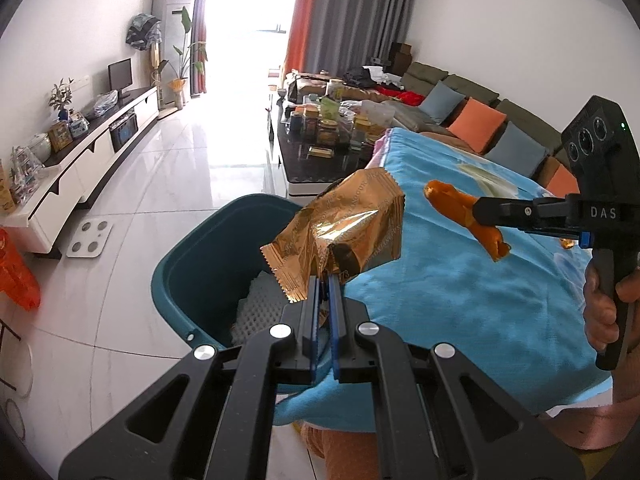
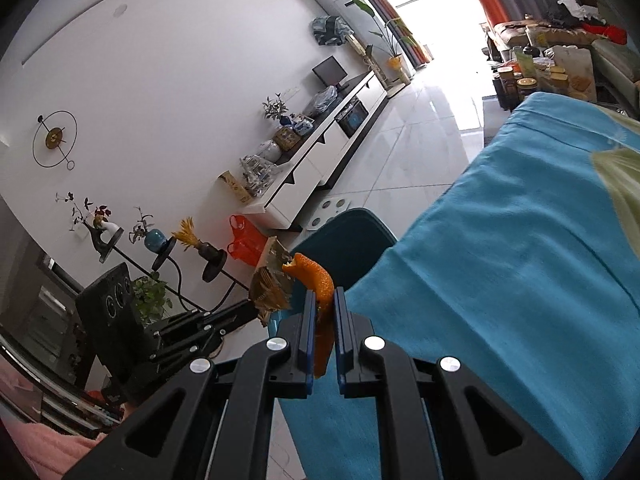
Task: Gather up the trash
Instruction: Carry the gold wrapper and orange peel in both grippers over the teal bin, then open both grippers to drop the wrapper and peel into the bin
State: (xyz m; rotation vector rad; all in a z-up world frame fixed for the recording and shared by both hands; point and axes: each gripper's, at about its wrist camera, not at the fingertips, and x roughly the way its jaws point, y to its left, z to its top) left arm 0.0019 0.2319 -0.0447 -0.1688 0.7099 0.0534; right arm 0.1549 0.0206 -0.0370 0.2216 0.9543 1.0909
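My left gripper [image 1: 325,280] is shut on a crumpled gold foil wrapper [image 1: 344,228], which hangs over the edge of a teal bin [image 1: 192,268]. White foam netting [image 1: 256,304] lies inside the bin. My right gripper [image 2: 323,294] is shut on a strip of orange peel [image 2: 318,280]. In the left wrist view the right gripper [image 1: 476,211] comes in from the right, holding the orange peel [image 1: 464,210] above a blue cloth [image 1: 460,288]. In the right wrist view the left gripper [image 2: 258,308] holds the gold wrapper [image 2: 270,280] just left of the peel, near the teal bin [image 2: 344,240].
The blue cloth [image 2: 500,260] covers a surface beside the bin. A white scale [image 1: 89,239] lies on the tiled floor, an orange plastic bag [image 1: 16,276] at left. A cluttered black coffee table [image 1: 320,148], a sofa [image 1: 480,120] and a white TV cabinet [image 1: 100,148] stand beyond.
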